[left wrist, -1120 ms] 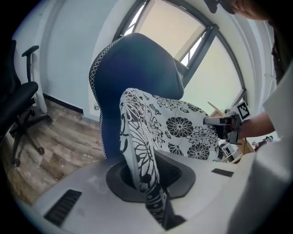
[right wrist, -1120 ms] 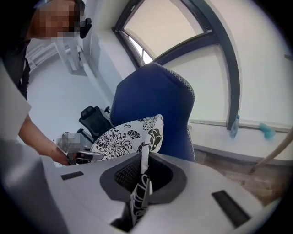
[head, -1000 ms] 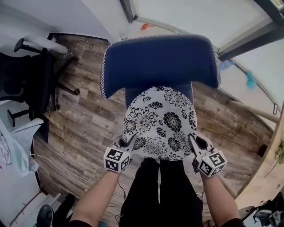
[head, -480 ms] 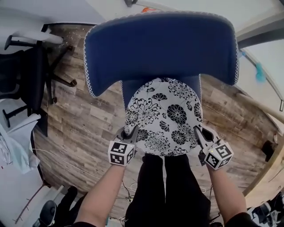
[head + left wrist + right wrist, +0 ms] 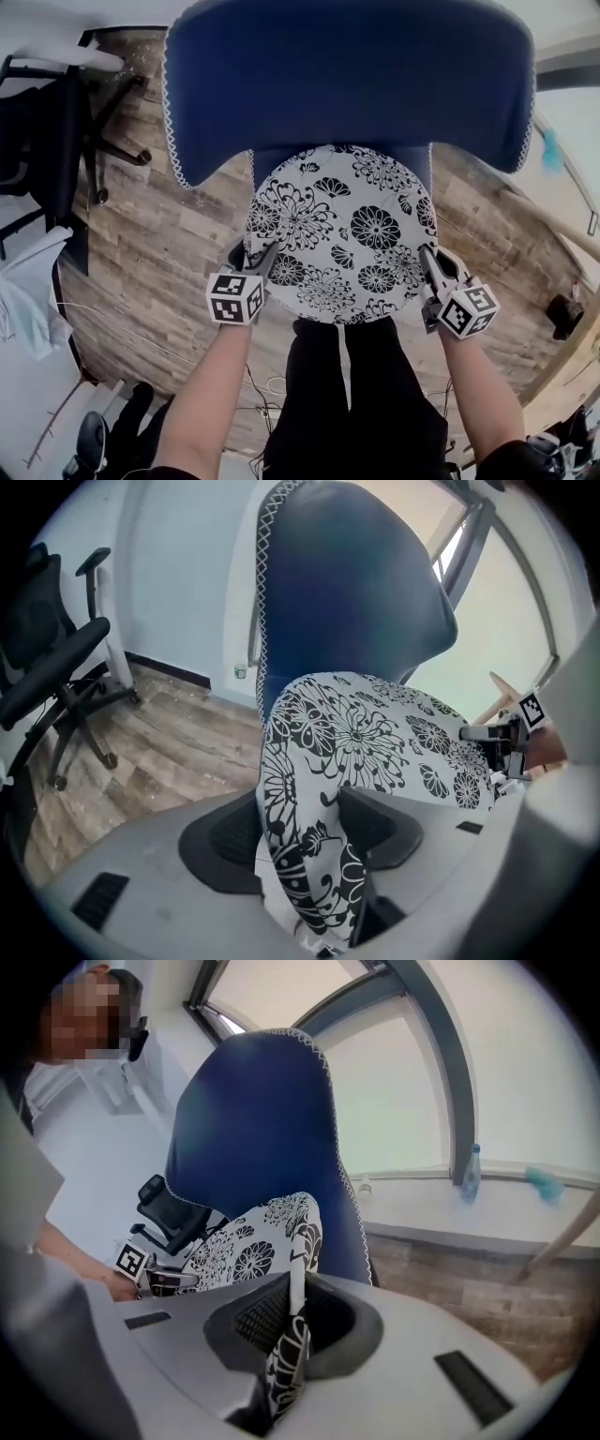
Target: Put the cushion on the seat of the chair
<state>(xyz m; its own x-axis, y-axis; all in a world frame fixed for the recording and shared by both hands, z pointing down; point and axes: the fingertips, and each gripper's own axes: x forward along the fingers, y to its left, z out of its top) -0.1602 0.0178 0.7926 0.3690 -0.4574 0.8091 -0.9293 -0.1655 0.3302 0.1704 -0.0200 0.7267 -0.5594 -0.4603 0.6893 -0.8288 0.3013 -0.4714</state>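
A round white cushion [image 5: 342, 230] with black flowers lies flat over the blue chair's seat [image 5: 266, 161], just in front of its tall blue backrest [image 5: 347, 84]. At the cushion's near-left edge, my left gripper [image 5: 253, 264] has its jaws opening; the edge [image 5: 309, 789] still lies between them, in a wide gap. My right gripper [image 5: 433, 272] is shut on the near-right edge, and its view shows the fabric [image 5: 292, 1326] pinched thin between the pads. The cushion covers most of the seat.
A black office chair [image 5: 56, 141] stands on the wooden floor at the left, with a white cloth [image 5: 23, 300] below it. The person's black-trousered legs [image 5: 356, 403] are right behind the cushion. A bottle [image 5: 473, 1174] stands on the window sill beyond the chair.
The cushion has moved forward and down over the seat, close to the backrest. Both grippers went with it, and the left jaws have parted.
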